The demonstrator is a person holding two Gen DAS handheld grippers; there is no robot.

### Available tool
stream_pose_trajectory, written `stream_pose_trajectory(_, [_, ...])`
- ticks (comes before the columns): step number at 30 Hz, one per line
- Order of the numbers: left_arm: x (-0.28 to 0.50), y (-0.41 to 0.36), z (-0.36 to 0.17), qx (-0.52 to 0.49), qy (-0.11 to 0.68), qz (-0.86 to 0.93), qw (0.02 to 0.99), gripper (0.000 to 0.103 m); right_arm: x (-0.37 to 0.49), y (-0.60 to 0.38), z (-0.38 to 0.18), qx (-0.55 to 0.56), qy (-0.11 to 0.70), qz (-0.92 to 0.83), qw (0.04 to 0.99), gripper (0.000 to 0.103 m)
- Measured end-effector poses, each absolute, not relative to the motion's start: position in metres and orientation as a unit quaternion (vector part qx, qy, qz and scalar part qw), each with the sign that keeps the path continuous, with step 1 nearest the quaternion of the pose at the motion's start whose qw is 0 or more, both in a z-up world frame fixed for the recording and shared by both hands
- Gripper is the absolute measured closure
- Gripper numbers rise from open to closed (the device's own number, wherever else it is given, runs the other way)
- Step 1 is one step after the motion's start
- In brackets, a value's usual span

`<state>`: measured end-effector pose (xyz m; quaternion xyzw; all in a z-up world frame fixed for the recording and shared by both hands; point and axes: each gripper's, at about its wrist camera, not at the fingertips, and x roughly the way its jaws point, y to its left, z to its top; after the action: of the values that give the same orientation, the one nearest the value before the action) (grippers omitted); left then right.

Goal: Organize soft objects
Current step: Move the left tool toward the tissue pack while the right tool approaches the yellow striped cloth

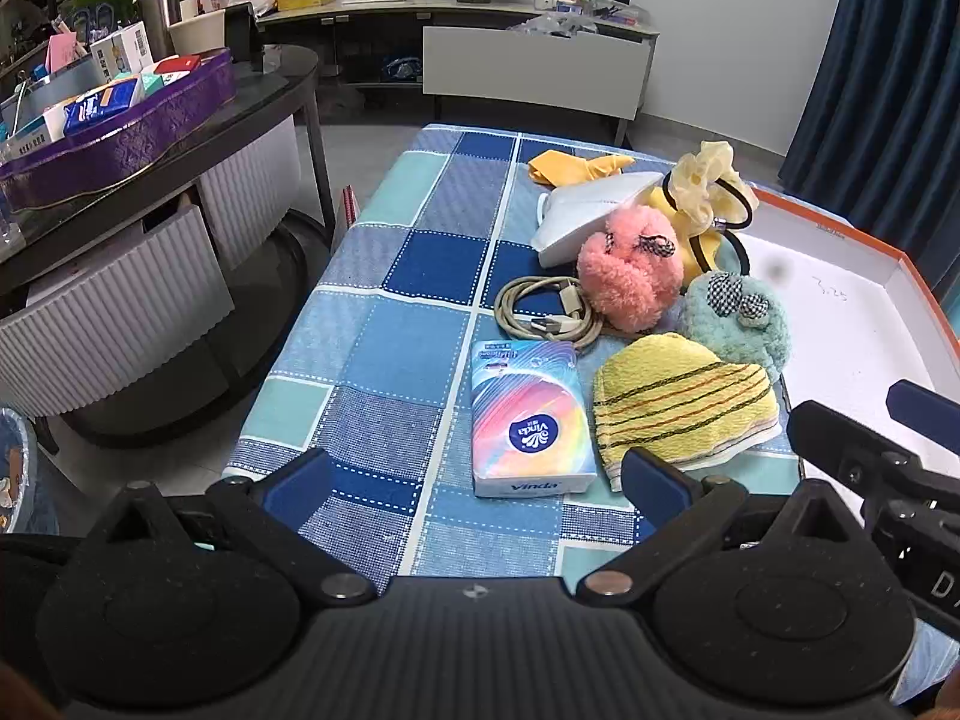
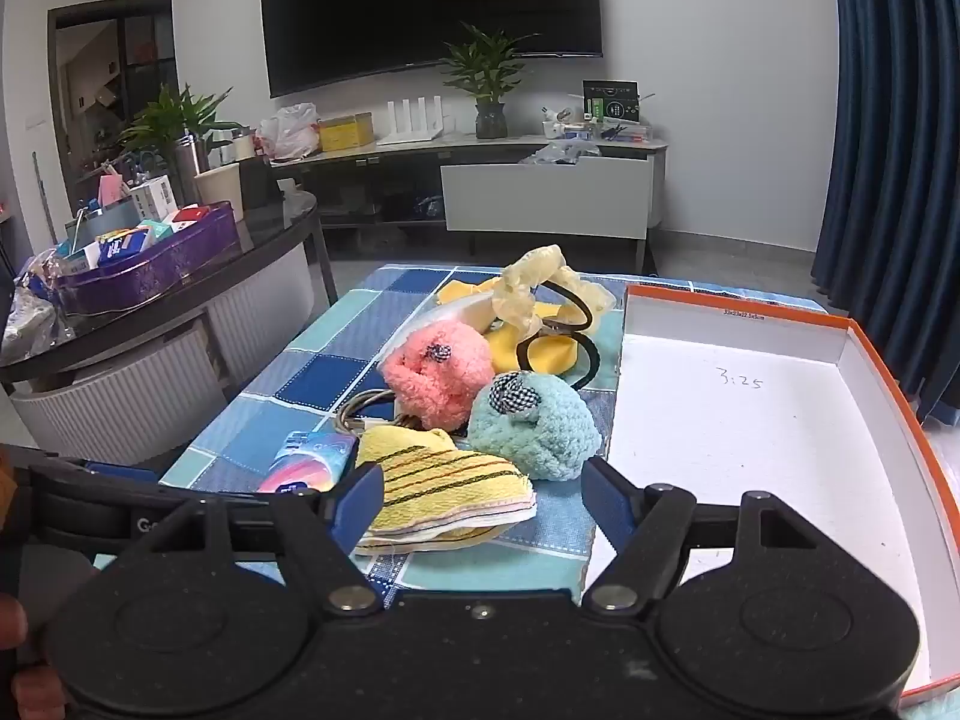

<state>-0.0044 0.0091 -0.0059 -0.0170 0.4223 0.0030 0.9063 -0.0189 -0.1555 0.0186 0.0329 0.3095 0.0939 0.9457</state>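
Both of your grippers hang over the near edge of the checked tablecloth with nothing in them: the left gripper is spread wide above bare cloth just short of the tissue pack, and the right gripper is spread wide with the folded yellow striped cloth lying between and just beyond its fingers, not pinched. The soft things sit in one tight heap beside the empty white box with the orange rim: the pink pompom, the blue-green pompom touching it, and behind them a pale scrunchie tangled with black hair ties over a yellow cloth. A coiled cable and a white mask lie in the same heap, and that crowding is your main risk. If you close on the pink pompom carelessly, I judge you could hook the cable under it and drag it along. The hair ties loop through the scrunchie, so lifting one will likely pull the others. The striped cloth is layered; a shallow pinch may take only the top fold and let it unfold or slip. The two grippers are also close together, so reaching for the same item could make them collide.
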Motion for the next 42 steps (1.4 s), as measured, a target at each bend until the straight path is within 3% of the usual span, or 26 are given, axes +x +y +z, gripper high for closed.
stream_pose_trajectory(42, [-0.0018,0.0129,-0.0099,-0.022,0.427,0.011,0.904,0.000,-0.0198,-0.1508,0.0146,0.037,0.300,0.103,0.948,0.017])
